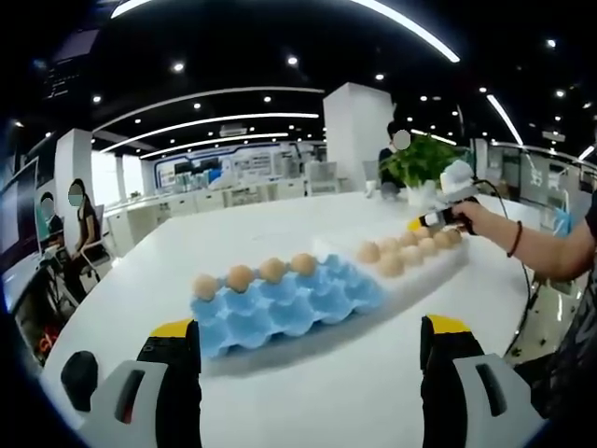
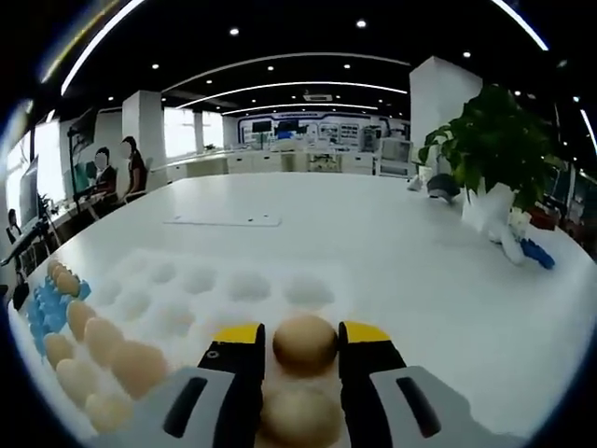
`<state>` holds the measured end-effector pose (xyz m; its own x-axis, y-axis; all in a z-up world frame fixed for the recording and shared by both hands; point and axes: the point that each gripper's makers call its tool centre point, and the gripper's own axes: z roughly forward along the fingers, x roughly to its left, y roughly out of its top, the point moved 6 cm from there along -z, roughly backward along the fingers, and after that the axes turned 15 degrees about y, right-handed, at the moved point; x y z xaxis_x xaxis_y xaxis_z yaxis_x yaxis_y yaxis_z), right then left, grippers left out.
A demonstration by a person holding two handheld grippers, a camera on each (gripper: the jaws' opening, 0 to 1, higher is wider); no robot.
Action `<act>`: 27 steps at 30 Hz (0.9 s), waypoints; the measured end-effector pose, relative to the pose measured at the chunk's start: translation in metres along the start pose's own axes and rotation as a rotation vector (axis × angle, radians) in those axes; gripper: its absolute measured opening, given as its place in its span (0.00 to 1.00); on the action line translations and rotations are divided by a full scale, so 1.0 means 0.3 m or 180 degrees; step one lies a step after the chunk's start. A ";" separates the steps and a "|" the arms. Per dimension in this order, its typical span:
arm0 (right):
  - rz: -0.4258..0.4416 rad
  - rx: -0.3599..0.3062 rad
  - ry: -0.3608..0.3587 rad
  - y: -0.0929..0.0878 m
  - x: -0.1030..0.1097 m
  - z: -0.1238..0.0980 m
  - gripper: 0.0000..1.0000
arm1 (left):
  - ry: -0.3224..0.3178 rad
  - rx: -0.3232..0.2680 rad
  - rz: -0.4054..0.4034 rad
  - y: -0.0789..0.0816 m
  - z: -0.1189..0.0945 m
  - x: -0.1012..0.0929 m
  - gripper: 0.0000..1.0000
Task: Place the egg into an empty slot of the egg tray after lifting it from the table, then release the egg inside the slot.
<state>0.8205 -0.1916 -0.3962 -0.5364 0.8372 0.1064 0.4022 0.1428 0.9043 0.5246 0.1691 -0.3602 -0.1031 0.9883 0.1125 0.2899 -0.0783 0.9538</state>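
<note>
Your right gripper (image 2: 301, 347) has its jaws around an egg (image 2: 304, 343) low in frame, in the white tray (image 2: 233, 280); lift it next. Left gripper (image 1: 308, 350) idles, jaws apart, facing the blue tray (image 1: 280, 308).

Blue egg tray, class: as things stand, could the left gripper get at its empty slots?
Probably yes. The left gripper stands open just short of the blue moulded egg tray, whose near rows of cups lie empty; the brown eggs sit along its far edge, and nothing lies between.
</note>
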 end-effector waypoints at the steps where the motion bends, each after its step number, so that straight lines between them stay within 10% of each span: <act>1: 0.0013 -0.0002 -0.0017 0.001 -0.001 0.001 0.31 | 0.0008 -0.0003 -0.0007 0.000 -0.003 0.004 1.00; 27: 0.0323 -0.0237 0.0044 0.018 -0.016 -0.027 0.28 | 0.0097 -0.0044 -0.0051 -0.002 -0.034 0.041 0.99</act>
<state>0.8193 -0.1992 -0.3886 -0.5061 0.8380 0.2041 0.3990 0.0177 0.9168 0.5133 0.1799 -0.3565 -0.1366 0.9850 0.1054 0.2750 -0.0645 0.9593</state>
